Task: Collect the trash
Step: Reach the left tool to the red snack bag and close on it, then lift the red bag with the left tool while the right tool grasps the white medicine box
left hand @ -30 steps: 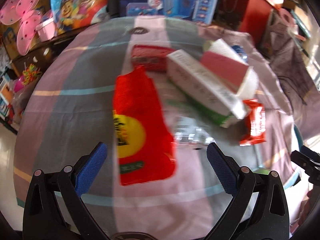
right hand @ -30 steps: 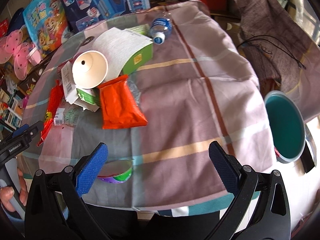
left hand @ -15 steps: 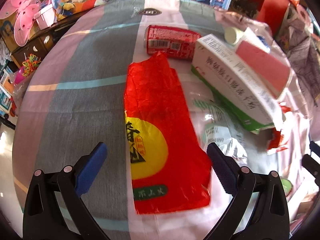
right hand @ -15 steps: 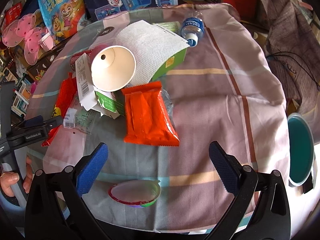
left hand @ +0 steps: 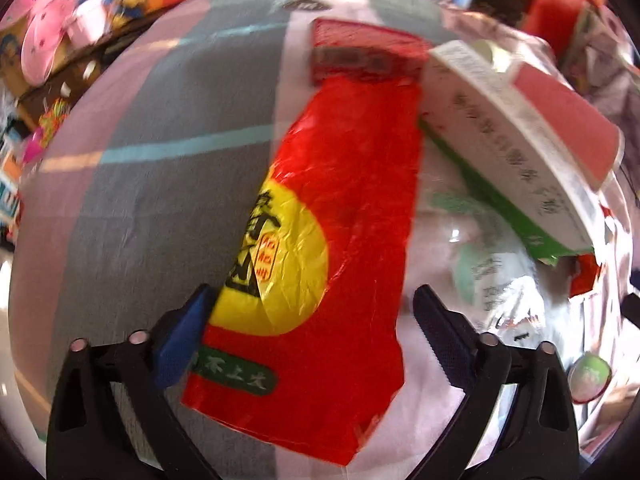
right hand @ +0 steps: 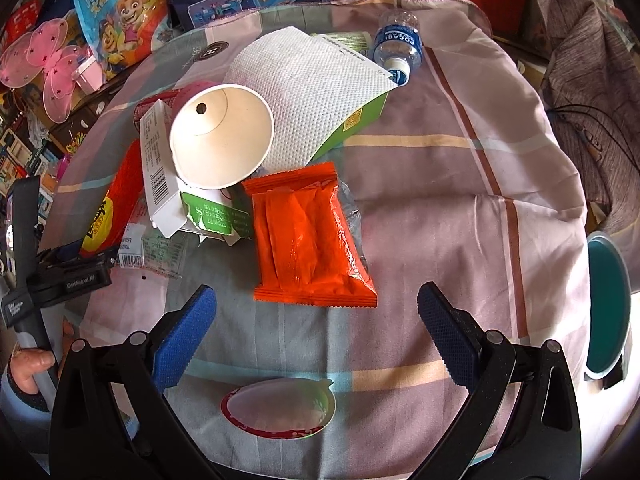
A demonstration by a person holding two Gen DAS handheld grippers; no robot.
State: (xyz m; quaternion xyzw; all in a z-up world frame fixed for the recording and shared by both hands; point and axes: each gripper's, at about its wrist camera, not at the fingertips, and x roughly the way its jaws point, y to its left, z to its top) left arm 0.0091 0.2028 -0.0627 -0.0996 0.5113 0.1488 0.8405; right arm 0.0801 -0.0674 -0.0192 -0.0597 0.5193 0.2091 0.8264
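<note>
Since a second ago my left gripper has dropped closer over the red wrapper, which now fills the gap between my fingers as the jaws close, the pads not yet pressing it. That wrapper lies flat on the checked cloth, its far end at twelve o'clock beside a red can, a white-and-green carton at two o'clock. My right gripper hangs wide open and empty, an orange packet just beyond its tips at twelve and a peeled foil lid below at six.
</note>
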